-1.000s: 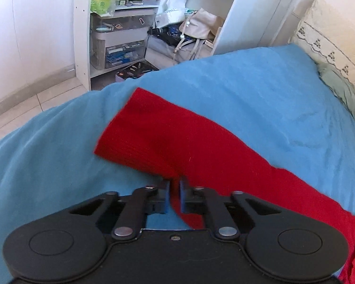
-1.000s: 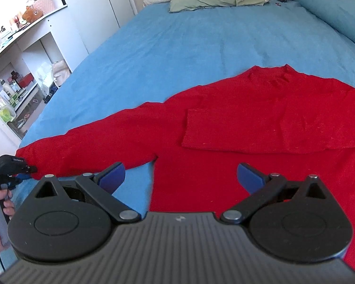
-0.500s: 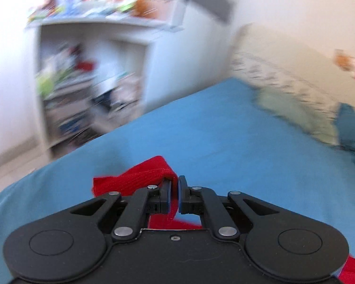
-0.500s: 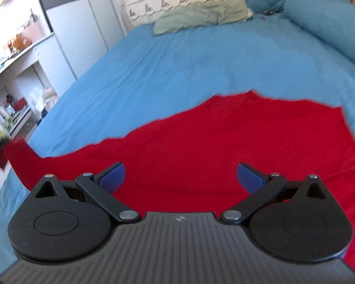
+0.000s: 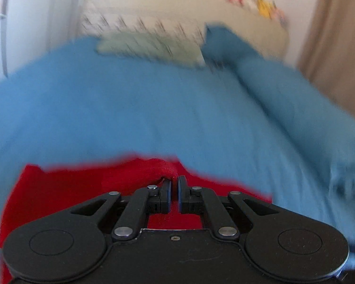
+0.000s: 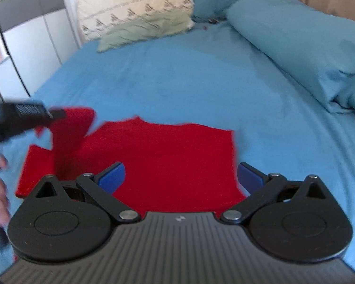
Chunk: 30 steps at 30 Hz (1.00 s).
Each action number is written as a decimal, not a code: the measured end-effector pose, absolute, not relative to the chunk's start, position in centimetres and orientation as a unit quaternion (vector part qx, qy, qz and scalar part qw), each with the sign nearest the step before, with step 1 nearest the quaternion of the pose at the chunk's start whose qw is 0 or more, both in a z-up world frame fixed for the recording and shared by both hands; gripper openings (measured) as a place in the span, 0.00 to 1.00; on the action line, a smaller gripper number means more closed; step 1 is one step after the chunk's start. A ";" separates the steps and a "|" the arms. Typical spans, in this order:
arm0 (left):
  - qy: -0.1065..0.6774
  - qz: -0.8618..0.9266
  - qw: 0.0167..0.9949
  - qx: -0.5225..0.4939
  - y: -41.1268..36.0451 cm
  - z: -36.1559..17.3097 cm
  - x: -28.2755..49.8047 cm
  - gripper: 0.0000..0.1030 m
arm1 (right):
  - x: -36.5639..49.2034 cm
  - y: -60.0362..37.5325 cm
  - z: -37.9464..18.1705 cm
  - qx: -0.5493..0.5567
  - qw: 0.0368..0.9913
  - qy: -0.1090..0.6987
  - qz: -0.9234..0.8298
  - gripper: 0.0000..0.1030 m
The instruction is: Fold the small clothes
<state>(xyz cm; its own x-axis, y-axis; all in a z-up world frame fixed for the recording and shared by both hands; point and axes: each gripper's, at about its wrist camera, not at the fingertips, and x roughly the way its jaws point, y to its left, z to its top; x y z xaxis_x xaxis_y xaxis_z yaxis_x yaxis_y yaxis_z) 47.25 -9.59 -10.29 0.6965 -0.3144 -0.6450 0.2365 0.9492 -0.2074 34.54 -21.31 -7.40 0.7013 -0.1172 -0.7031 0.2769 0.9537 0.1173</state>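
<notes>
A red sweater [image 6: 168,156] lies on the blue bedsheet [image 6: 177,78]. My left gripper [image 5: 174,181] is shut on the sweater's left sleeve [image 5: 161,169] and holds it lifted over the body of the sweater. In the right wrist view the left gripper [image 6: 56,113] shows at the left edge with the sleeve [image 6: 71,132] hanging from it. My right gripper [image 6: 179,175] is open and empty, just above the sweater's lower body. The left wrist view is blurred by motion.
Pillows [image 6: 144,27] lie at the head of the bed, with a rolled blue duvet [image 6: 295,42] along the right side. A white wardrobe [image 6: 28,28] stands to the left.
My left gripper has lifted the sleeve off the bed and swung it rightward over the sweater's body. My right gripper has stayed open and shifted slightly.
</notes>
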 end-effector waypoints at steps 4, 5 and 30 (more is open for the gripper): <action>0.420 -0.165 0.892 -0.013 -12.9 -15.7 46.5 0.05 | 33.8 -23.8 -9.7 0.110 0.906 0.394 -0.112 1.00; 0.429 -0.167 0.888 -0.006 -13.1 -16.5 46.4 0.05 | 33.6 -24.2 -10.1 0.112 0.904 0.398 -0.110 1.00; 0.445 -0.044 0.893 0.046 5.1 -14.8 42.3 0.72 | 46.9 -7.0 -16.1 -0.212 0.853 0.468 0.089 0.79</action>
